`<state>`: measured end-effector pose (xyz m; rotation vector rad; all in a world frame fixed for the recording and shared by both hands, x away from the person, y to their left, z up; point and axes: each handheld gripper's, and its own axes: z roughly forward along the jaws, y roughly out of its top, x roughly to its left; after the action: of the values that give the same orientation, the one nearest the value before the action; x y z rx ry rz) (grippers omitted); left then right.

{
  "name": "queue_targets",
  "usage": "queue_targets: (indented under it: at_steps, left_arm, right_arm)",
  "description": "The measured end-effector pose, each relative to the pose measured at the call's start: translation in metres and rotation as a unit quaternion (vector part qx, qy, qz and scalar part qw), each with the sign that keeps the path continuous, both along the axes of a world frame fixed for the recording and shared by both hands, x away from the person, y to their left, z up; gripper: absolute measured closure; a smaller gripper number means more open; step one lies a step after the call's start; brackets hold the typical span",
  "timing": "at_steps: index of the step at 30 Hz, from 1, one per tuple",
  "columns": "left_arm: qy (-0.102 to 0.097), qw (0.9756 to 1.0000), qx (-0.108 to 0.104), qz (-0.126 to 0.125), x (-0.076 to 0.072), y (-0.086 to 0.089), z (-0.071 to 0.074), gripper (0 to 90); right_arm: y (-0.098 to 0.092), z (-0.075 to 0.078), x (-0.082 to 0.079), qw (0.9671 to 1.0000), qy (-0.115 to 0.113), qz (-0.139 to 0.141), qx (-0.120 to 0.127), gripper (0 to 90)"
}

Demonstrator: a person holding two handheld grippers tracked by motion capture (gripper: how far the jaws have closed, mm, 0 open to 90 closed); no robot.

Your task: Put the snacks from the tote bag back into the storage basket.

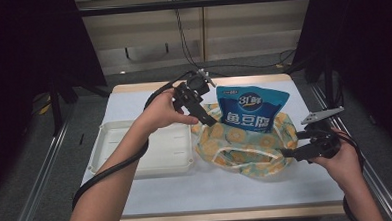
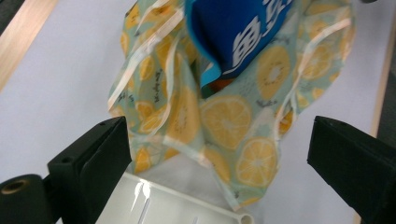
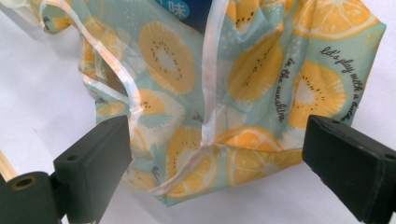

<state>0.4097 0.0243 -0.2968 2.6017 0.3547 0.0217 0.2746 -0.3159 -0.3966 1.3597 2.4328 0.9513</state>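
A pale green fabric bag with a lemon print (image 1: 238,144) lies on the white table cover. A blue snack packet (image 1: 252,109) stands half inside it, top sticking out. My left gripper (image 1: 208,119) hovers at the bag's left edge, open. In the left gripper view its jaws stand wide apart over the bag (image 2: 224,121) and the blue packet (image 2: 236,37). My right gripper (image 1: 292,154) is at the bag's right edge, open. The right gripper view shows the bag's cloth (image 3: 243,79) and its white trim between the spread jaws, not pinched.
A white plastic tray (image 1: 153,151) sits left of the bag, its corner (image 2: 180,207) touching the cloth. The table's wooden edges run along the front and back. Dark stands and cables are behind the table.
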Motion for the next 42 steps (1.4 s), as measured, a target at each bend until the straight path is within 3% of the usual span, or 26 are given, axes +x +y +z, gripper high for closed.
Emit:
queue_targets:
  at_steps: [4, 8, 17, 22, 26, 31, 36, 42]
  left_arm:
    - [-0.007, 0.9999, 0.006, 0.006, 0.002, -0.003, 0.004, 6.3]
    - [-0.015, 0.9998, 0.008, 0.007, 0.003, -0.009, 0.009, 12.8]
    - [0.022, 0.9996, -0.016, 0.0, 0.012, -0.017, 0.013, 23.4]
    - [0.044, 0.9982, -0.038, 0.014, 0.02, -0.018, 0.017, 30.1]
    - [0.041, 0.9981, -0.043, 0.017, 0.025, -0.02, 0.022, 34.9]
    - [0.036, 0.9991, -0.023, 0.002, 0.026, -0.029, 0.025, 34.0]
    - [0.035, 0.9992, -0.019, 0.003, 0.025, -0.035, 0.027, 34.2]
    - [0.026, 0.9994, -0.021, -0.002, 0.024, -0.047, 0.03, 42.2]
  right_arm:
    - [0.001, -0.001, 0.001, 1.0, -0.003, 0.005, -0.002, 8.0]
    - [0.001, 0.0, 0.0, 1.0, -0.004, 0.005, -0.004, 8.1]
    - [0.002, 0.001, 0.0, 1.0, -0.002, 0.009, 0.002, 8.6]
    - [0.002, 0.0, 0.0, 1.0, -0.003, 0.008, 0.001, 8.7]
    - [0.003, 0.001, 0.0, 1.0, -0.003, 0.008, 0.003, 8.9]
    - [0.003, 0.002, 0.0, 1.0, -0.002, 0.009, -0.004, 9.1]
    - [0.002, 0.002, 0.0, 0.9999, -0.007, 0.012, 0.002, 9.2]
    - [0.002, 0.002, 0.0, 0.9999, -0.005, 0.011, 0.001, 9.2]
